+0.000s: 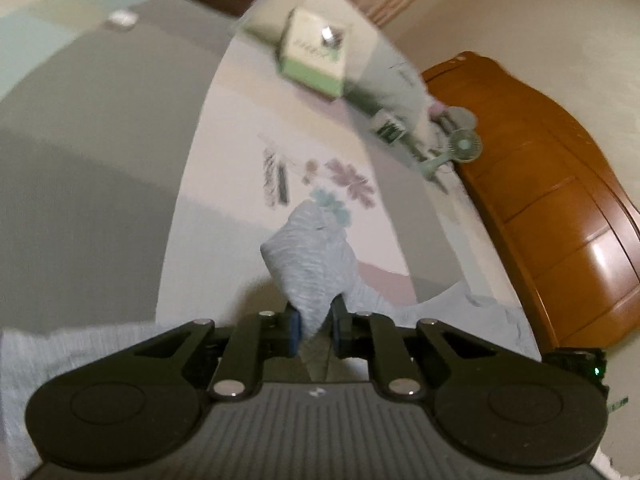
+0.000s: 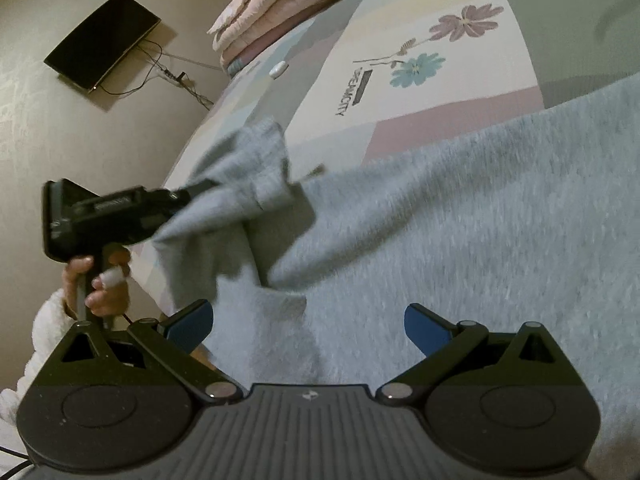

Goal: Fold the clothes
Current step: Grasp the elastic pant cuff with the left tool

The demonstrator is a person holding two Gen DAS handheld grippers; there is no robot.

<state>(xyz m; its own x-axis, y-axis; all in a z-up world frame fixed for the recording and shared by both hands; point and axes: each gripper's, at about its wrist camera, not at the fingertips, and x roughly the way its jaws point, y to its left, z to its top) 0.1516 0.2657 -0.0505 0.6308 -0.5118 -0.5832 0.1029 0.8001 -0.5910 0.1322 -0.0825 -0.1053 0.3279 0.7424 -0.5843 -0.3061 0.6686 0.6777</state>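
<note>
**Mia:** What is closest to us?

**Ben:** The left gripper [image 1: 314, 330]. Its two blue pads are pinched tight on a bunched corner of the grey garment [image 1: 308, 264]. The cloth sticks up between them like a little tent.

**Mia:** How is it pointing?

**Ben:** It tips down a bit toward the bed cover [image 1: 240, 152]. In the right wrist view you see it from the side. A hand [image 2: 100, 280] holds its handle from below, with a fluffy white sleeve [image 2: 44, 328] at the wrist. The cloth hangs off its front end.

**Mia:** And the right gripper [image 2: 308, 326]?

**Ben:** Its pads are spread wide apart. Nothing is squeezed in them. It sits over the big flat part of the grey garment, which is spread on the bed.

**Mia:** What can't you see well?

**Ben:** Lots is blurry in the left wrist view. There is a green and white box [image 1: 314, 56] far up the bed, and a little green fan [image 1: 460, 148] by the brown wooden headboard [image 1: 560, 200]. Small things next to the fan are too smeared to name. The garment runs off the edge of both pictures, so I cannot tell what kind of clothing it is. The hand on the right gripper is out of sight.

**Mia:** Anything else?

**Ben:** A pink folded quilt [image 2: 280, 0], cut off at the top. A dark flat screen [image 2: 102, 42] lies on the floor with wires.
</note>
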